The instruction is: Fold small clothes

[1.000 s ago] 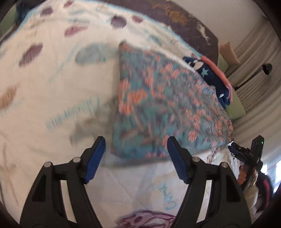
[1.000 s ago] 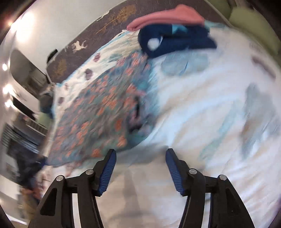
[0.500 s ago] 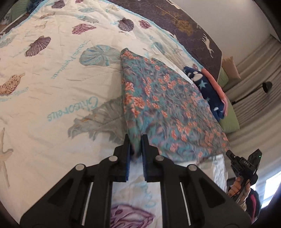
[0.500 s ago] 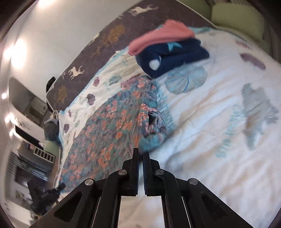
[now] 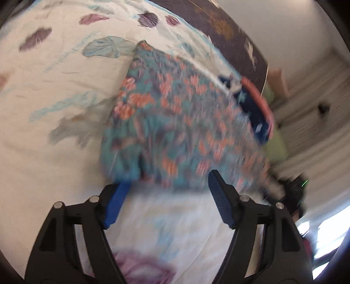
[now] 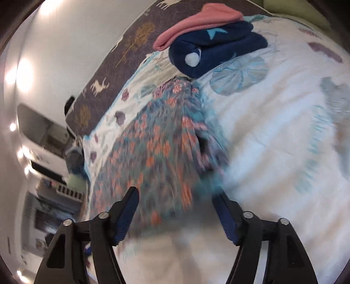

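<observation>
Left wrist: hand-held gripper (image 5: 167,185) agape at floral garment (image 5: 175,122) edge.

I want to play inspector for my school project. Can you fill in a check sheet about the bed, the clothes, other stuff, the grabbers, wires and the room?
Surface: white bedspread printed with shells and feathers, on a bed.
Job's things: floral garment lies on the bedspread, blurred; the fold state is hard to judge. Beyond it, a navy star garment with a pink garment on top, stacked.
Clutter: nothing seen.
Grippers: left gripper open at the floral garment's near edge, holding nothing; right gripper open at its near edge, holding nothing.
Cables: nothing seen.
Surroundings: dark blanket with deer and tree prints beside the wall; green pillow; curtains.
</observation>
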A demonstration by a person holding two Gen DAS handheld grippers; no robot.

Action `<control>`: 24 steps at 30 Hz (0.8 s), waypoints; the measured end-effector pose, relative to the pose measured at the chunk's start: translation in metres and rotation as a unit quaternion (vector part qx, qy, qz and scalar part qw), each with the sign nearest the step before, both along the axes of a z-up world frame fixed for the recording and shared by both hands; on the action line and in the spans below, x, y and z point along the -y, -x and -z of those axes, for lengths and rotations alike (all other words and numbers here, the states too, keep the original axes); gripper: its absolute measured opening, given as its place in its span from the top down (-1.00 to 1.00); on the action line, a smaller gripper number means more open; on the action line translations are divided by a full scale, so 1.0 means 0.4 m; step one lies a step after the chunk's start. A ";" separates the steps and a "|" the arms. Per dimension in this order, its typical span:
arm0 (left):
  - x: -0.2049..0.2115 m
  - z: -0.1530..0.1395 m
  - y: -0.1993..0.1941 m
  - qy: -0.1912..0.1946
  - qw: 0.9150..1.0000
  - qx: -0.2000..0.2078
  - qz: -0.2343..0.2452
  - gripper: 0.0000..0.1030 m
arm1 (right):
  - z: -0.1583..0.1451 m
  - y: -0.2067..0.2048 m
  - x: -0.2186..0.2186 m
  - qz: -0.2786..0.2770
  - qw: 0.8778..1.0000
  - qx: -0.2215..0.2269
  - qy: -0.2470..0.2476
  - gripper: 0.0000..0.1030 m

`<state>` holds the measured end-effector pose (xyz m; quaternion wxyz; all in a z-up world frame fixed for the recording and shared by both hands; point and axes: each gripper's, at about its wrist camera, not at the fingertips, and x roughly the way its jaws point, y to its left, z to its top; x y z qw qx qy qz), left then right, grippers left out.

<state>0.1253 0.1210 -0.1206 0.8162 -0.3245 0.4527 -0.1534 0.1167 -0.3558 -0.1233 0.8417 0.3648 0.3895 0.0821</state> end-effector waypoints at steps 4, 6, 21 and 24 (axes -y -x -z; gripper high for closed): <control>-0.040 0.043 -0.065 0.087 0.995 -0.032 -0.045 0.83 | 0.006 -0.065 -0.012 0.015 1.000 -0.014 0.013 0.90; -0.038 0.016 -0.048 0.079 0.996 -0.013 -0.040 0.84 | -0.016 -0.046 -0.005 0.023 1.000 -0.005 -0.002 0.91; -0.005 -0.016 0.209 -0.018 0.997 -0.029 0.062 0.79 | -0.005 0.307 0.031 0.001 0.993 -0.069 0.097 0.73; -0.026 0.005 0.209 -0.016 0.998 -0.046 0.038 0.57 | -0.016 0.346 0.049 0.028 0.991 -0.065 0.117 0.51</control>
